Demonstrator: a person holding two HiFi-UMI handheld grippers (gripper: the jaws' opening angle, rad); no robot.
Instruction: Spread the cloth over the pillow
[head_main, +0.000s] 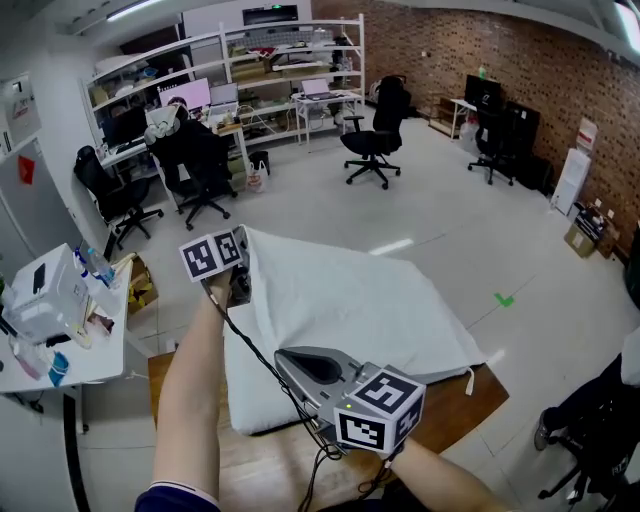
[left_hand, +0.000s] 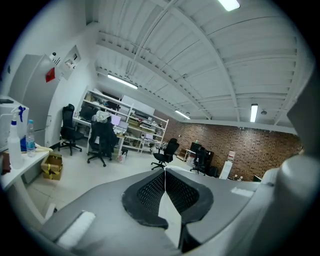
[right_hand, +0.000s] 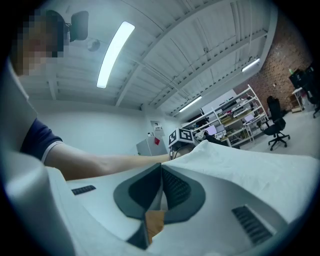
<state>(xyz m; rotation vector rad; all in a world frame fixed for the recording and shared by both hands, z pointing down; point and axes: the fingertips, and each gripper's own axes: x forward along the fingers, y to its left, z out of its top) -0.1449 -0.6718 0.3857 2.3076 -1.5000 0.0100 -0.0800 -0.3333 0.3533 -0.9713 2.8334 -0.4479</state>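
Note:
A white cloth (head_main: 350, 300) hangs stretched between my two grippers above a wooden table (head_main: 455, 405) and drapes down onto it. The pillow is not visible; a white bulk (head_main: 255, 395) under the cloth's near left side may be it. My left gripper (head_main: 238, 285) is up at the cloth's far left corner, and in the left gripper view it (left_hand: 164, 172) is shut on a thin fold of cloth (left_hand: 168, 212). My right gripper (head_main: 285, 358) is lower and nearer, shut on the near corner. In the right gripper view it (right_hand: 161, 167) pinches the cloth (right_hand: 250, 170), which runs off toward the left gripper's marker cube (right_hand: 182, 136).
A side table (head_main: 70, 365) at the left carries a white machine (head_main: 45, 295) and bottles, with a cardboard box (head_main: 140, 285) beside it. Office chairs (head_main: 375, 130) (head_main: 200, 165) and shelves stand further back. A seated person's leg (head_main: 580, 400) is at the right.

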